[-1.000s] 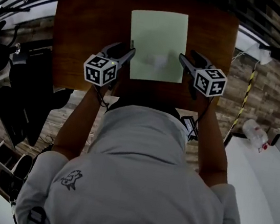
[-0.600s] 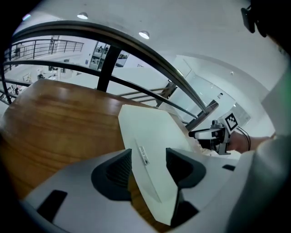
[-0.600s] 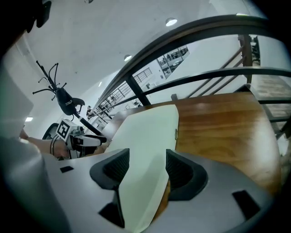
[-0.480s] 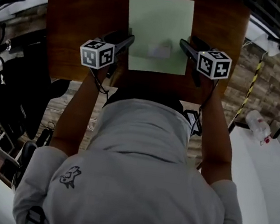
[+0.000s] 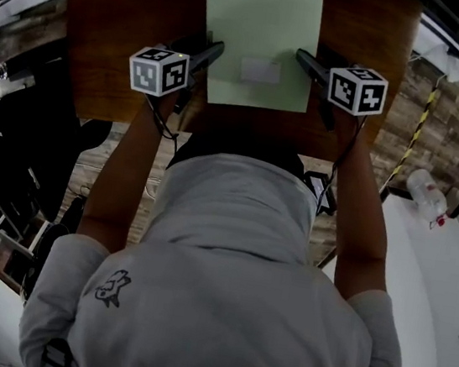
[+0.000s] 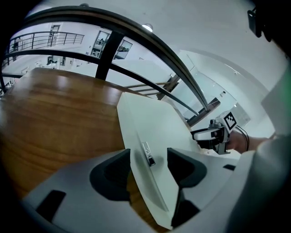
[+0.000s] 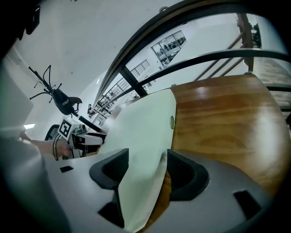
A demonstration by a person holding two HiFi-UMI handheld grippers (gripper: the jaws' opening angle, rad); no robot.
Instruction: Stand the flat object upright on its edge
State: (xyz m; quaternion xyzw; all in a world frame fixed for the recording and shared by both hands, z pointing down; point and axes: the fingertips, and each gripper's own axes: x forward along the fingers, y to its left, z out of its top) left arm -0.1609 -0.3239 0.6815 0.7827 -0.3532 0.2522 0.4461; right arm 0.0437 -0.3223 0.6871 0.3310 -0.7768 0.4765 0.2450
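Sunk: left gripper (image 5: 215,48), right gripper (image 5: 301,56) — jaws opening astride sheet (image 5: 261,22) edges.

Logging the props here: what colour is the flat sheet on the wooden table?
A pale green flat rectangular sheet; the head view shows it best.

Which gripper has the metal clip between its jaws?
The left gripper: the metal clip on the green sheet sits between its jaws. The right gripper straddles the opposite, clipless edge. Both pairs of jaws have just been opening.

A brown wooden table (image 5: 112,52) carries one pale green board (image 5: 261,22), lying flat on it.
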